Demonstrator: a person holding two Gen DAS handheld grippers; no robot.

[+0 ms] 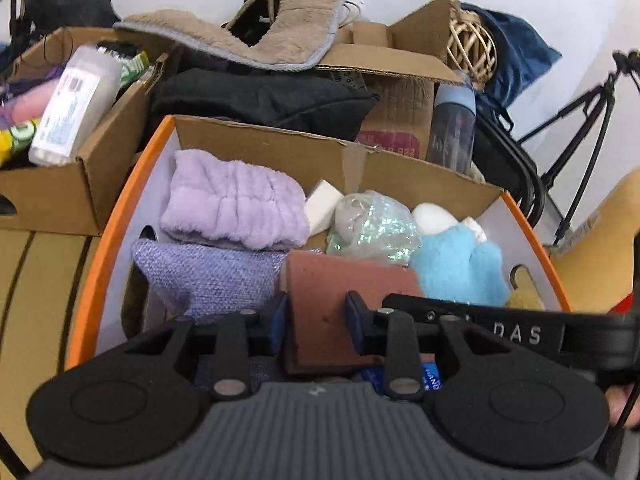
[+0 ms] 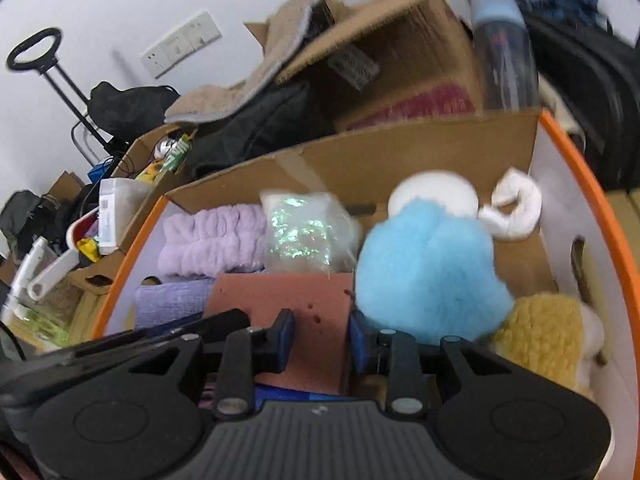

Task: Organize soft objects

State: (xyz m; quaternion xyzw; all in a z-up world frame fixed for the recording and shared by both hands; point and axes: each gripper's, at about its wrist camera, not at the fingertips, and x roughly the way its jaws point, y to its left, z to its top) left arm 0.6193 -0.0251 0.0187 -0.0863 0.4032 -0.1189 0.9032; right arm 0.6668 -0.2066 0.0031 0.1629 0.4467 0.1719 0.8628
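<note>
An orange-rimmed cardboard box holds soft things: a lilac fluffy towel, a purple woven cloth, a shiny plastic bag, a blue plush, white pieces and a yellow plush. A reddish-brown sponge block lies over them. My left gripper has its blue pads on both sides of the block. My right gripper grips the same block from the other side.
A second cardboard box at the left holds bottles and packets. Behind are a black cloth, a beige fleece mat, a larger carton, a water bottle, a wicker ball and a tripod.
</note>
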